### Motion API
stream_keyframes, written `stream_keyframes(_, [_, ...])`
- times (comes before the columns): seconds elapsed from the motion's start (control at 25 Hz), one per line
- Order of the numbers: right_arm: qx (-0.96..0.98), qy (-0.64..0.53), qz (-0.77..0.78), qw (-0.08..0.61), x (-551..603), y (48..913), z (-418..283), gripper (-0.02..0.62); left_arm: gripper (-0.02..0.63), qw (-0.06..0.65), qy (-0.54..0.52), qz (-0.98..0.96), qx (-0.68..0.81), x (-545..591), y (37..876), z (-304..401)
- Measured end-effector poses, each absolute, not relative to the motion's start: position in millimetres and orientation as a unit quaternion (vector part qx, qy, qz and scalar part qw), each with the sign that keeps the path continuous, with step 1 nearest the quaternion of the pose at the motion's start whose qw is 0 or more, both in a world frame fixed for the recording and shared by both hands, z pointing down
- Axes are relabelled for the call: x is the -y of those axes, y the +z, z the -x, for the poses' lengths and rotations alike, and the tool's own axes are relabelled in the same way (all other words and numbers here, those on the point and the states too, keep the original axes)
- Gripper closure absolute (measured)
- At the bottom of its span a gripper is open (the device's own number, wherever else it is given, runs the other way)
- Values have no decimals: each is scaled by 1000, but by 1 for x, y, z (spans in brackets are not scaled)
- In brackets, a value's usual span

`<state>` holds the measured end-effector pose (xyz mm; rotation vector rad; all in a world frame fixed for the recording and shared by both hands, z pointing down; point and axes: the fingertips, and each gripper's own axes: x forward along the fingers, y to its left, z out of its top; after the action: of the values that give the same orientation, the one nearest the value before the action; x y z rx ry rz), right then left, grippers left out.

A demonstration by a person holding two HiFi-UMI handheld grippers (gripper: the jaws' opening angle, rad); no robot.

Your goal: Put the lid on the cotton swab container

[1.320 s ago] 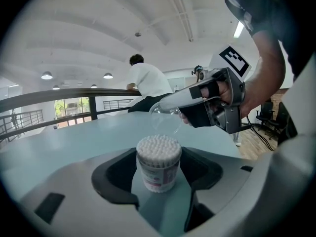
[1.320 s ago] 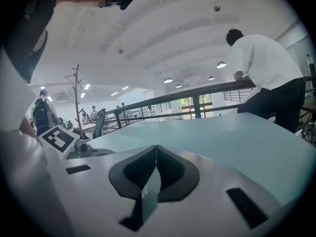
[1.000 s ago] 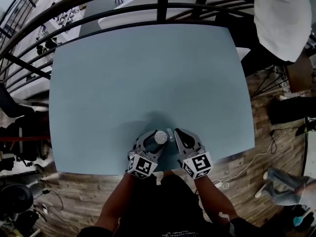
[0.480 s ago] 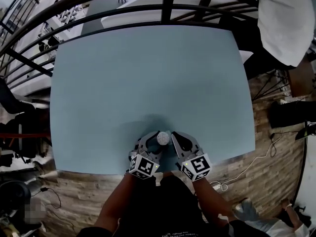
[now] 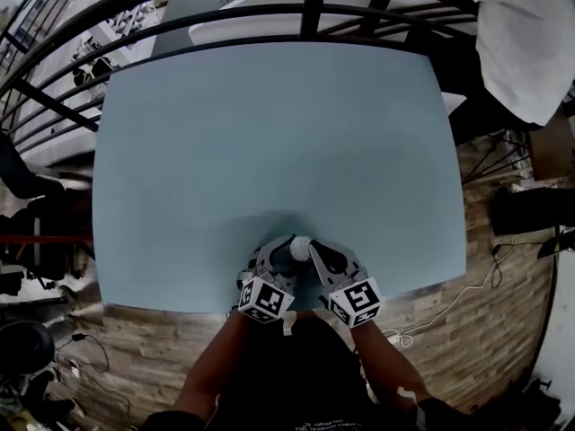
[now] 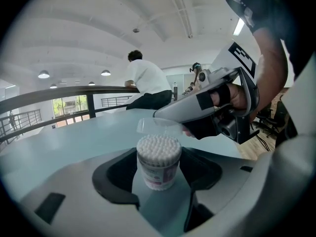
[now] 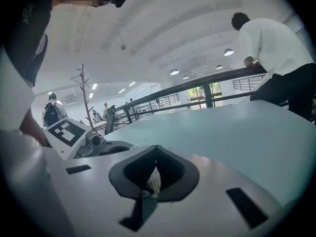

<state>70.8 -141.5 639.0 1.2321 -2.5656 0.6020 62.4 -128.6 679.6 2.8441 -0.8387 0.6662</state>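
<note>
1. cotton swab container (image 5: 299, 248) stands upright on the pale blue table (image 5: 269, 133), right between the fingers of the left gripper (image 5: 280, 257). It's uncovered, and the white swab heads packed to the top are showing.
2. left gripper's fingers are spread wide, one on each side of the container. The dark pads look snug against its sides, so I'd call that a hold.
3. right gripper (image 5: 316, 254) has its fingers pinched narrow on the rim of the clear lid (image 6: 155, 127).
4. lid hangs roughly level just above the swab heads, a touch beyond the left fingers. It's not seated, there's a small gap.
5. right fingertips sit just beside the left ones, close to the table's near edge.
6. background: a person in a white shirt (image 6: 143, 80) leans on a dark railing (image 6: 49, 95) past the table.
</note>
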Motion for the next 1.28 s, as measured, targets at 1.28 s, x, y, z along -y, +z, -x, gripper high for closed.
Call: stream_keyframes(1.28, [889, 147, -384, 203, 140, 645, -50, 577, 324, 92, 208, -936, 269, 127, 686, -59])
